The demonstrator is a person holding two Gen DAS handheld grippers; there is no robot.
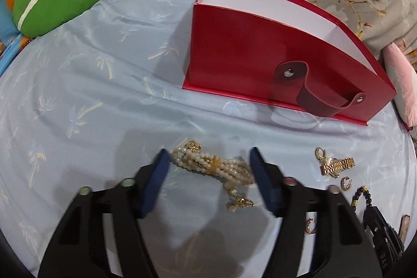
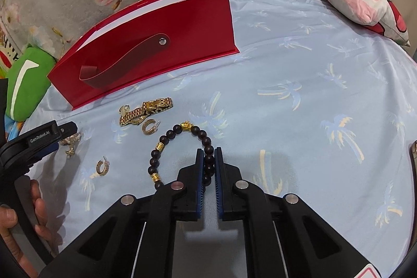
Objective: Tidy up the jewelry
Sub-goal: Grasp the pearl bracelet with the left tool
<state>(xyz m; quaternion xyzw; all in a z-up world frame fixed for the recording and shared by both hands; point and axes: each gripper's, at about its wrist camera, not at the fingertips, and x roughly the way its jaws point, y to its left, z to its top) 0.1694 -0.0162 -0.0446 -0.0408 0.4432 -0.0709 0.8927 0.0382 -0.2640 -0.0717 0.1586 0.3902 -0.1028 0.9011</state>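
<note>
- Right wrist view: right gripper point(image 2: 209, 158) has its jaws nearly closed on the right side of the dark bead bracelet point(image 2: 179, 147), apparently pinching its beads; the contact is partly hidden.
- Left wrist view: left gripper point(image 1: 208, 163) is wide open, its jaws on either side of the pearl bracelet point(image 1: 213, 166) and holding nothing.
- Red box point(image 1: 273, 56) stands open at the far side on the blue sheet point(image 1: 91, 82).
- Gold watch point(image 2: 146, 110) and earrings lie near the box.
- Advice: lift the beads straight up, keeping a firm grip, then carry them over the box rim.
</note>
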